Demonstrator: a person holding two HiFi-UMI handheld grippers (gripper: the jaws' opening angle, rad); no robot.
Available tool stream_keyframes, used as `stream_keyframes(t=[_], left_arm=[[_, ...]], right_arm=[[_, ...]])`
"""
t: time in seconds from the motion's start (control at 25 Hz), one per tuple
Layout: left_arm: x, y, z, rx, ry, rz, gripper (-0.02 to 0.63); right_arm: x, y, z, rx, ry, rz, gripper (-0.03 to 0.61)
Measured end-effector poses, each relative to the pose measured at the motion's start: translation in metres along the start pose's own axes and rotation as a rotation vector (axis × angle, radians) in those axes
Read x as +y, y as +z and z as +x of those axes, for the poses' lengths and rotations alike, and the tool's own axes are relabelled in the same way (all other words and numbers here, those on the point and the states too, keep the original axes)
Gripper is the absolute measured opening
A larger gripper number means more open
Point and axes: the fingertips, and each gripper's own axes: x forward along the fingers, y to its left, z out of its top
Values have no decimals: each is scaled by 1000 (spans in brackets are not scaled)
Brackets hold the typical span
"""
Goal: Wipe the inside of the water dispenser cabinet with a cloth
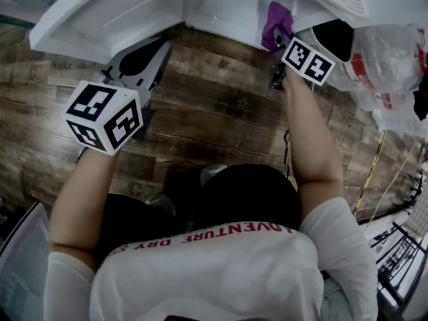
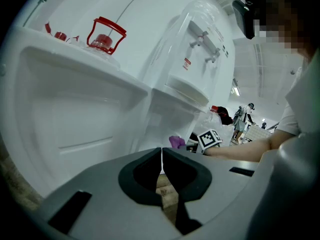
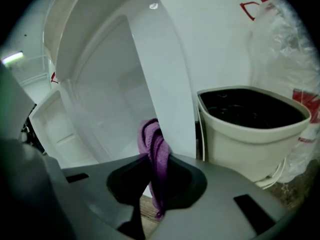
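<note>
Right gripper view — what's in the claw?
Right gripper [image 3: 157, 159] clamps the purple cloth [image 3: 153, 140], right at the water dispenser cabinet's [image 3: 110, 99] open front.
And the left gripper [image 2: 161, 155]?
Jaws pressed together on nothing — held near the open door [image 2: 65, 119].

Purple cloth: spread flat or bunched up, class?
Bunched up. The purple cloth hangs in narrow folds, pinched between the fingers of the right gripper.
</note>
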Motion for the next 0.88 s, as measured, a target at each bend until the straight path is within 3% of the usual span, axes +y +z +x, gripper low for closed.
stream_keyframes(t=[0.88], left_arm=[[9, 2, -11, -2, 25, 16, 29]], right_arm=[[44, 113, -74, -334, 76, 49, 61]])
